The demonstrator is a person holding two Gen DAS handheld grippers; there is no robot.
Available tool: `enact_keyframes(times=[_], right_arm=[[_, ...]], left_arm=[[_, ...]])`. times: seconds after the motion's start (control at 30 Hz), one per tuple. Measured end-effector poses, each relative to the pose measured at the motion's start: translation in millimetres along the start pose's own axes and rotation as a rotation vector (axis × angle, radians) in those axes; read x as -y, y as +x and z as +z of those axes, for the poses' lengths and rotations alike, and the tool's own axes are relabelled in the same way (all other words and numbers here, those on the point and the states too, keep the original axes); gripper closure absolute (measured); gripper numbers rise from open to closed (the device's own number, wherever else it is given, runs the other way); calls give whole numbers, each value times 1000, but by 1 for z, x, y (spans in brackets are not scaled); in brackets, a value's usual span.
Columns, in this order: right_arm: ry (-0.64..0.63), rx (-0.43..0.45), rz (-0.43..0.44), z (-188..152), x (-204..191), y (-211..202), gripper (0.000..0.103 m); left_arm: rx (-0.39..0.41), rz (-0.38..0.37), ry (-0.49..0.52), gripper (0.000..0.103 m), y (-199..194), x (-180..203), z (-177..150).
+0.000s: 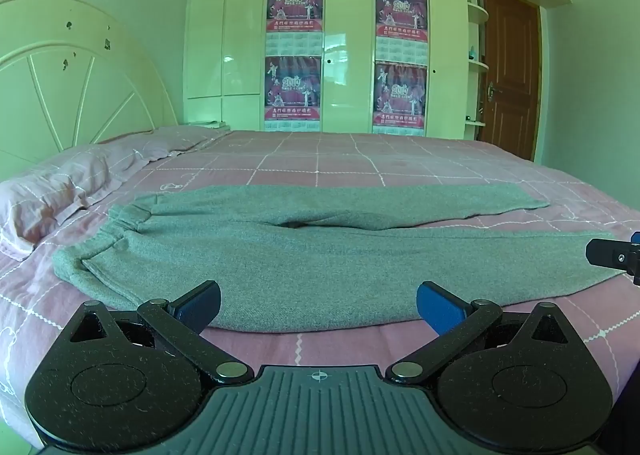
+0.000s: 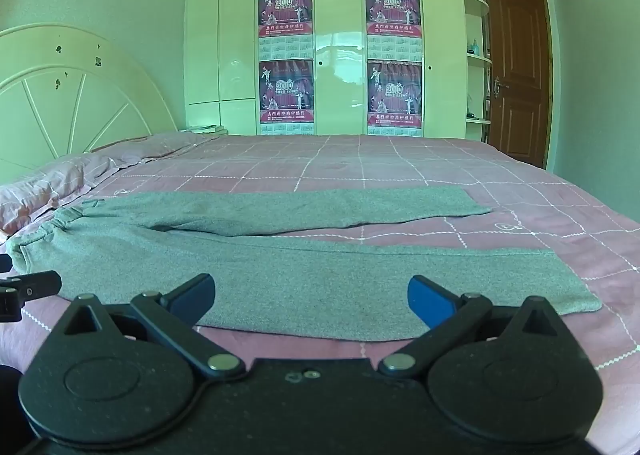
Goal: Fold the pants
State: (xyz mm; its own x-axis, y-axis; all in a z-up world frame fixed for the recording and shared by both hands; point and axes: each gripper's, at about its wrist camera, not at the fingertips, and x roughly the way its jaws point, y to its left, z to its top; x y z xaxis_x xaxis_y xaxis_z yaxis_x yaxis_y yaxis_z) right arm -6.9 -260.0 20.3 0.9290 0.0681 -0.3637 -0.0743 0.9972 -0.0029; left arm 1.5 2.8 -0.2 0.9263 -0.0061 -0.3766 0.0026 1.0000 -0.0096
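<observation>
Grey pants [image 1: 304, 255] lie flat on the pink checked bed [image 1: 360, 163], waistband to the left, both legs running right and spread in a narrow V. They also show in the right wrist view [image 2: 320, 271]. My left gripper [image 1: 318, 305] is open and empty, just short of the near leg's front edge, toward the waist end. My right gripper [image 2: 310, 297] is open and empty at the same front edge, further toward the cuff. Each gripper's tip shows at the edge of the other's view: the right one [image 1: 616, 255], the left one [image 2: 28, 289].
Pink pillows [image 1: 60, 187] lie at the left by the white headboard [image 1: 72, 71]. A white wardrobe with posters [image 1: 294, 51] stands beyond the bed, with a brown door [image 1: 510, 67] at the far right. The bed's front edge [image 2: 320, 347] is right below the grippers.
</observation>
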Motion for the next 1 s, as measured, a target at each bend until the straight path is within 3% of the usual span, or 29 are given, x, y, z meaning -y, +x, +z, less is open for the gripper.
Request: enact_keyframes(times=[1.0], right_arm=[[11,13,-10,6,2,-3,6]], left_arm=[[-10,-1,3,0,0,-2,6]])
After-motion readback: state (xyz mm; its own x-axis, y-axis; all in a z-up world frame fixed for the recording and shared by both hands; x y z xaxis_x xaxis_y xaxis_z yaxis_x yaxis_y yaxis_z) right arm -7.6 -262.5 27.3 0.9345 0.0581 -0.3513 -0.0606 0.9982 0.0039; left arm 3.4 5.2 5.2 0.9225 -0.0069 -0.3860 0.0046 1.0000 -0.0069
